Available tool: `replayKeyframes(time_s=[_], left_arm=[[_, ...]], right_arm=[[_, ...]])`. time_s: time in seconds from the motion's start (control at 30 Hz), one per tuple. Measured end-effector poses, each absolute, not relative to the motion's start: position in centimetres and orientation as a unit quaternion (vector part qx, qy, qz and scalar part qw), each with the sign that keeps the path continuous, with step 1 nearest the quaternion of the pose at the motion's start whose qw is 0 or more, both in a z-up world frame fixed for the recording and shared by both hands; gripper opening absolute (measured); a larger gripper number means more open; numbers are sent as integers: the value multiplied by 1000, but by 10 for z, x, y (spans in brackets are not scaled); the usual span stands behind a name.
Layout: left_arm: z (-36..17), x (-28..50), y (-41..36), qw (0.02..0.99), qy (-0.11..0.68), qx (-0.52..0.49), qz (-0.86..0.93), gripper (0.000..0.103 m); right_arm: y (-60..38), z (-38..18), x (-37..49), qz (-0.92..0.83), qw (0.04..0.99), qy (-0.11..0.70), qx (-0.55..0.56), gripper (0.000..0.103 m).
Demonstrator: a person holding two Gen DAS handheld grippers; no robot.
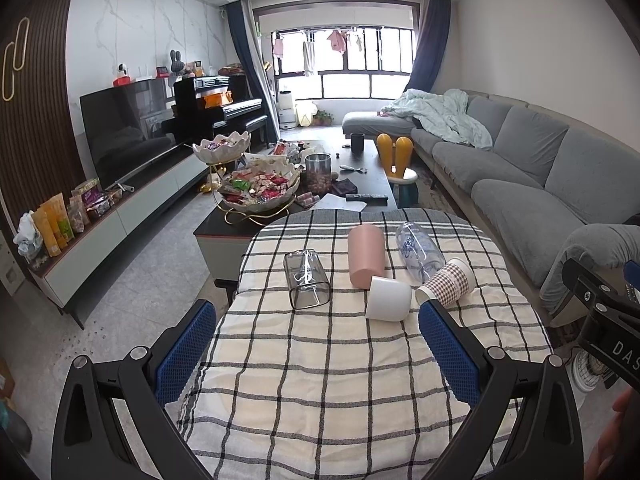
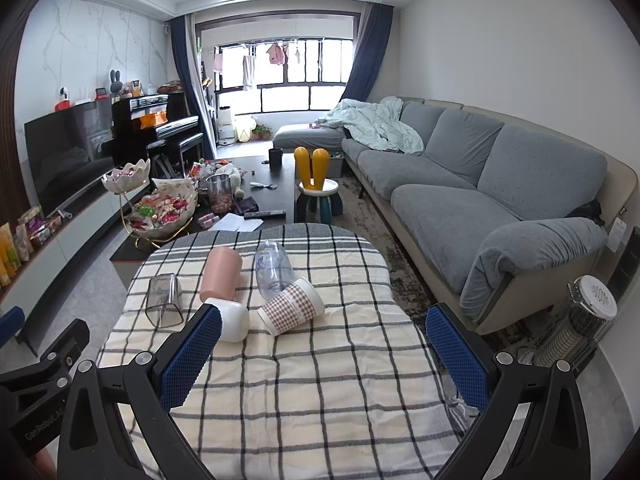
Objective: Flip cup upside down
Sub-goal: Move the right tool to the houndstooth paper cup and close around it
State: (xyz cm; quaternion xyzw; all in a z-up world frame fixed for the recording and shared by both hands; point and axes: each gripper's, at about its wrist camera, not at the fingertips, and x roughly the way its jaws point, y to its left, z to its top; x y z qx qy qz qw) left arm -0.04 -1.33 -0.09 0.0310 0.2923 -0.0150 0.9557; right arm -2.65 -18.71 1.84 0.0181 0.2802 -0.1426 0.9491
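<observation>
Several cups lie on their sides on a checked tablecloth (image 1: pixel 320 380): a clear square glass (image 1: pixel 306 280), a pink cup (image 1: pixel 366 256), a white cup (image 1: pixel 388 298), a checked paper cup (image 1: pixel 446 282) and a clear printed glass (image 1: pixel 420 250). They also show in the right wrist view: clear glass (image 2: pixel 164 306), pink cup (image 2: pixel 221 274), white cup (image 2: pixel 236 322), paper cup (image 2: pixel 290 306), printed glass (image 2: pixel 274 270). My left gripper (image 1: pixel 316 356) is open and empty, short of the cups. My right gripper (image 2: pixel 324 358) is open and empty, its left finger (image 2: pixel 192 356) overlapping the white cup's image.
A dark coffee table (image 1: pixel 360 184) with snack bowls (image 1: pixel 260 190) stands beyond the table. A grey sofa (image 1: pixel 520 168) runs along the right. A TV (image 1: pixel 124 128) and low cabinet are on the left. A small heater (image 2: pixel 580 328) stands on the floor at right.
</observation>
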Motion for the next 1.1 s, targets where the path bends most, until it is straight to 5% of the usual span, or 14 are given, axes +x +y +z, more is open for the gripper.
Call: replayKeyframes(time_s=[1.1], left_arm=[[-61, 97, -113, 907, 328, 150, -218, 103]], right_arm=[[-251, -28, 31, -234, 911, 333, 66, 103]])
